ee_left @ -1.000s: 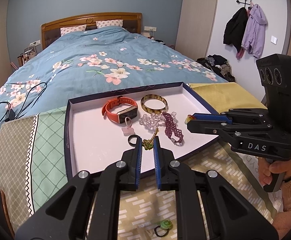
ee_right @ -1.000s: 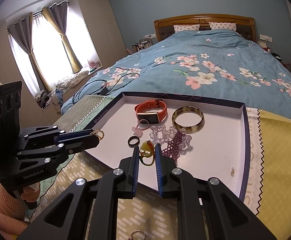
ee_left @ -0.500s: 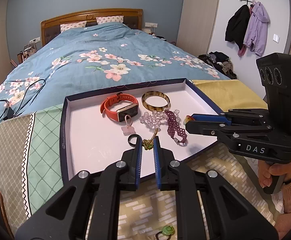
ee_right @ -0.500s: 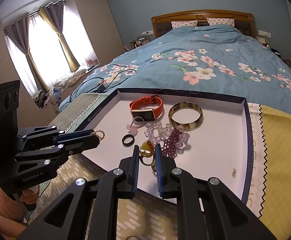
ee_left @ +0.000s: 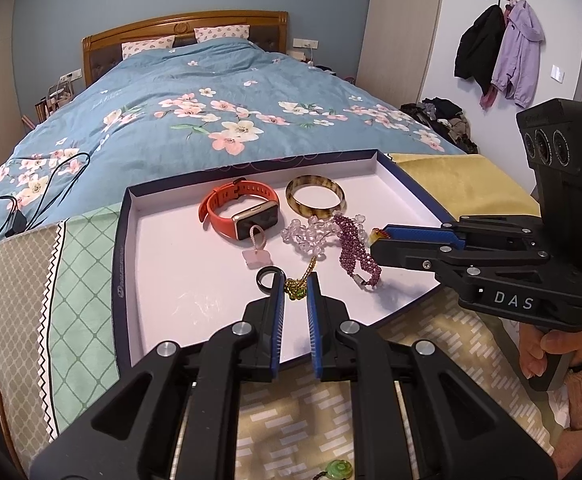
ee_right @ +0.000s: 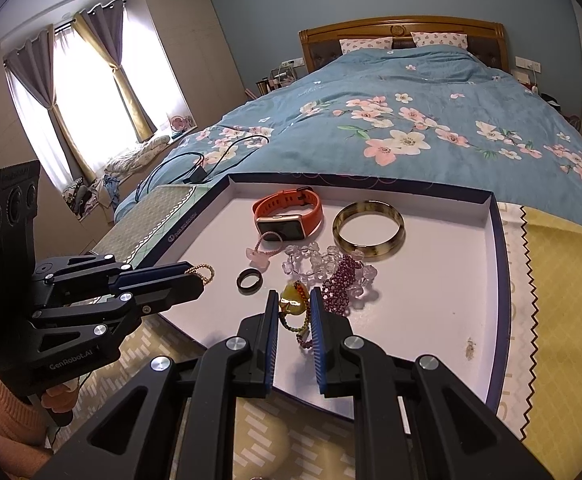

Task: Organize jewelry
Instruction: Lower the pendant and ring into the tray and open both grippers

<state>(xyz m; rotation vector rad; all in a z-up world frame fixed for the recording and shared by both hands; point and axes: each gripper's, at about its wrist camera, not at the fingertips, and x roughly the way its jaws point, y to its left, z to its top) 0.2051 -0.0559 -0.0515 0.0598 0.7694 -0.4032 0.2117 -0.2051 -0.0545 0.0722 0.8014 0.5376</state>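
A white tray with a dark blue rim [ee_left: 119,264] lies on the bed's foot. In it are an orange watch [ee_left: 239,210], a horn-coloured bangle [ee_left: 316,200], a clear bead bracelet [ee_left: 311,232], a purple bead bracelet [ee_left: 351,248], a black ring [ee_left: 266,277] and a pink charm [ee_left: 253,258]. My left gripper [ee_left: 295,280] is shut on a gold chain [ee_left: 297,289] over the tray's near edge. My right gripper [ee_right: 294,296] is shut on a yellow amber pendant [ee_right: 291,300] with a red bead cord, just before the purple beads [ee_right: 341,284].
A green jade pendant [ee_left: 339,470] lies on the patterned cloth in front of the tray. A yellow blanket [ee_left: 463,184] is to the right, a green and beige cloth [ee_left: 51,280] to the left. Black cables [ee_left: 31,196] trail over the floral duvet.
Both views have drifted only slightly. Each gripper keeps its hold on the same piece over the tray.
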